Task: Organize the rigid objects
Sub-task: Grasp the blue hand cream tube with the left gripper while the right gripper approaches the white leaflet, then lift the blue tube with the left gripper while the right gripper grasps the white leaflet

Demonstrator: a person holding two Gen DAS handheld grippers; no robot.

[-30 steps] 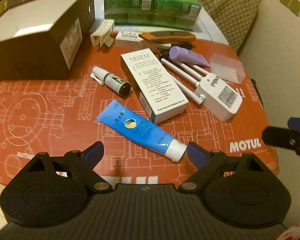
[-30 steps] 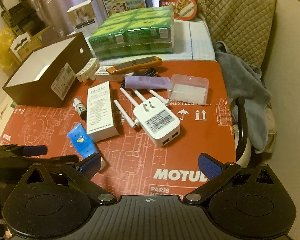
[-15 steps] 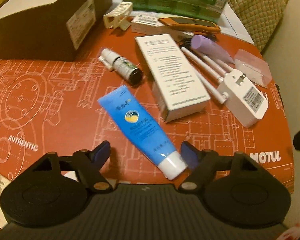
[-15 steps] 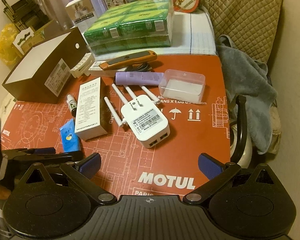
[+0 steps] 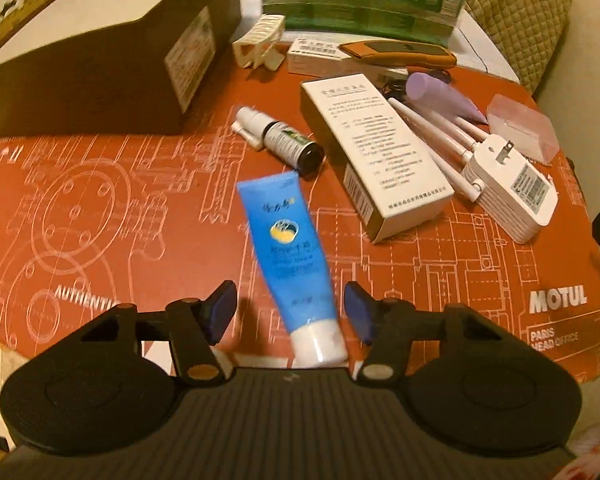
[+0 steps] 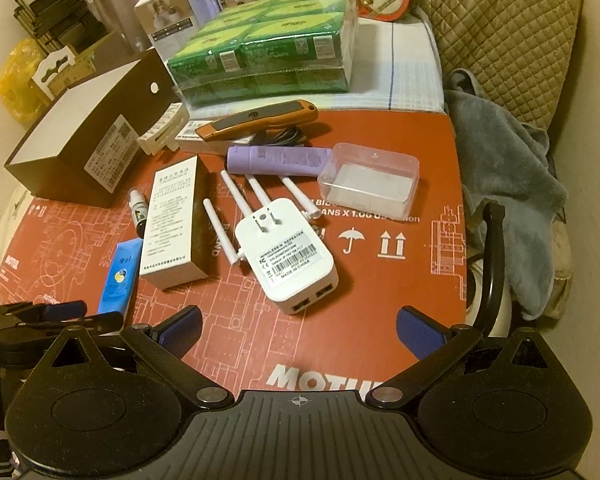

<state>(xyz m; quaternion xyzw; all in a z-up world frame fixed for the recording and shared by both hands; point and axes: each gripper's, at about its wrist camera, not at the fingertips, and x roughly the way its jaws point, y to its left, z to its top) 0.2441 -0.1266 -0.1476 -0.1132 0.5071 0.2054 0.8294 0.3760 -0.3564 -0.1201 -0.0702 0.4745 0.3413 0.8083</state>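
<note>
A blue tube (image 5: 288, 248) with a white cap lies on the red mat (image 5: 100, 200). My left gripper (image 5: 290, 314) is open, its fingers on either side of the tube's cap end, not closed on it. The tube also shows in the right wrist view (image 6: 118, 280). My right gripper (image 6: 298, 330) is open and empty over the mat's front edge, just short of the white repeater (image 6: 288, 256). A white carton (image 5: 374, 152), a small spray bottle (image 5: 280, 136), a purple tube (image 6: 276, 160), a clear plastic box (image 6: 370, 178) and an orange utility knife (image 6: 256, 118) lie further back.
An open brown box (image 5: 100, 64) stands at the back left. A green shrink-wrapped pack (image 6: 268, 52) sits behind the knife, with a white clip (image 5: 260, 42) and a small white carton (image 5: 316, 54) near it. A grey cloth (image 6: 504, 160) and chair lie right of the mat.
My left gripper has moved forward and down so the blue tube's cap end now lies between its fingers. My right gripper has drifted slightly closer to the repeater, still open.
</note>
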